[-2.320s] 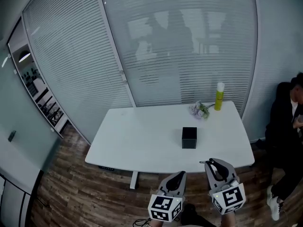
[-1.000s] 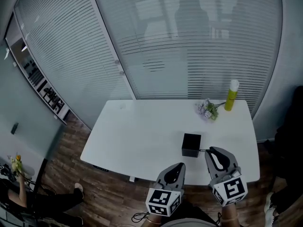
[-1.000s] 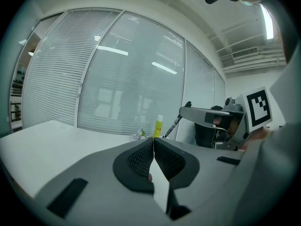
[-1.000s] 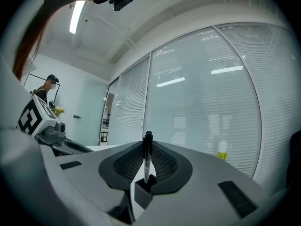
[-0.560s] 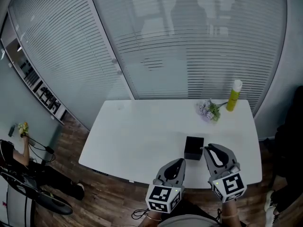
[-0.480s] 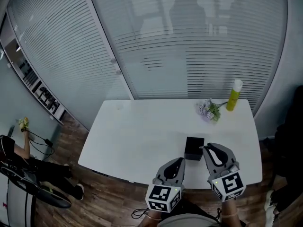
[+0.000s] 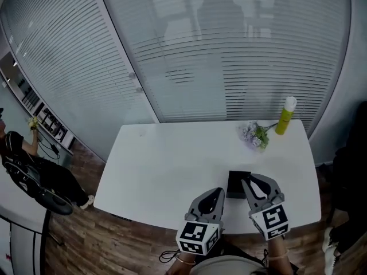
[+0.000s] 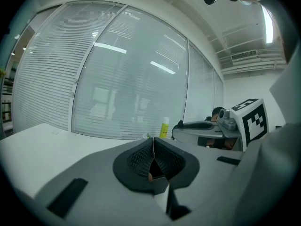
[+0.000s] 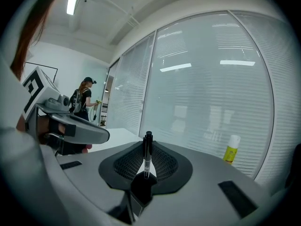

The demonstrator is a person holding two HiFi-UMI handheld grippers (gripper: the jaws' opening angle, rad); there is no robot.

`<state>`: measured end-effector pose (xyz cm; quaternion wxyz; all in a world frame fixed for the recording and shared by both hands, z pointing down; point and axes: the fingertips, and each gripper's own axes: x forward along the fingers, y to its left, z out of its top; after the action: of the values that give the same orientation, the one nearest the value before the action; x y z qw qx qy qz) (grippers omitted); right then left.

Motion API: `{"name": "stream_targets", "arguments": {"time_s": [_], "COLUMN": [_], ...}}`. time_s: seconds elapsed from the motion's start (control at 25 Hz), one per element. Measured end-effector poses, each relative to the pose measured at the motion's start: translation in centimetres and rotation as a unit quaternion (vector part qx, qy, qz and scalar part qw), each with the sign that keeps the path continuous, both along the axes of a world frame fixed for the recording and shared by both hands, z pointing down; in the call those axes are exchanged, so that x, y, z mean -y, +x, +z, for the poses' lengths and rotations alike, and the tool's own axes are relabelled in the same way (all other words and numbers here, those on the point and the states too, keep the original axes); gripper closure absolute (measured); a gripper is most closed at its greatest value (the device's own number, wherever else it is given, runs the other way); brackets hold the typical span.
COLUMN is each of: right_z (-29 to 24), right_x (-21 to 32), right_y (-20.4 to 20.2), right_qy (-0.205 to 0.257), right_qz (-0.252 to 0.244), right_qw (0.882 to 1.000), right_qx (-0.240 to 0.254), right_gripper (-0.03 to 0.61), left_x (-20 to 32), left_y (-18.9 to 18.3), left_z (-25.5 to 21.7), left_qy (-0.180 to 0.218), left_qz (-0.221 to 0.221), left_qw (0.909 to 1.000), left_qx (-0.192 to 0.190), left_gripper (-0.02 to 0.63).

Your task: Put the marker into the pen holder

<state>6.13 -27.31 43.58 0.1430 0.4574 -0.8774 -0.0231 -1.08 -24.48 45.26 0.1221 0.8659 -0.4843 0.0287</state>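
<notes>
I see the marker [image 9: 148, 155], slim with a black cap and a pale barrel, standing upright, pinched between the jaws of my right gripper [image 9: 146, 144]. The pen holder [image 7: 237, 183] is a small black box standing on the white table [image 7: 166, 165], near the table's front edge, right of its middle.

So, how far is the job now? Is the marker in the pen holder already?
Not yet. Done: the right gripper is shut on the marker, held upright. In hand: it hangs close to the black pen holder. Left: bring the marker over the opening and release it.
</notes>
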Motion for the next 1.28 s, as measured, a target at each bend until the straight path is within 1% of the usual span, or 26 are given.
{"name": "stream_targets", "arguments": {"time_s": [0.28,0.6,0.96,1.28], "right_z": [2.4,5.1,8.2,10.3], "right_x": [1.8,2.8,3.3,3.8], "right_y": [-0.6,-1.1,-1.7,-2.0], "right_qy": [-0.041,-0.075,-0.124,-0.159], "right_qz": [0.007,0.009,0.009,0.018], "right_qw": [0.999,0.996,0.989,0.982], "right_qx": [-0.023,-0.049,-0.083,-0.103], "right_gripper": [0.502,0.502,0.502,0.502], "left_x": [1.8,2.8,3.5,4.1], "left_y": [-0.5,-0.7,-1.2,-1.6], "left_z": [-0.2,0.2,0.3,0.9], "left_qy": [0.002,0.004,0.001,-0.005], "left_qz": [0.008,0.019,0.025,0.030], "left_qw": [1.0000,0.9998,0.9997,0.9995], "left_qx": [-0.003,-0.003,-0.005,-0.006], "left_gripper": [0.592,0.592,0.592,0.592]}}
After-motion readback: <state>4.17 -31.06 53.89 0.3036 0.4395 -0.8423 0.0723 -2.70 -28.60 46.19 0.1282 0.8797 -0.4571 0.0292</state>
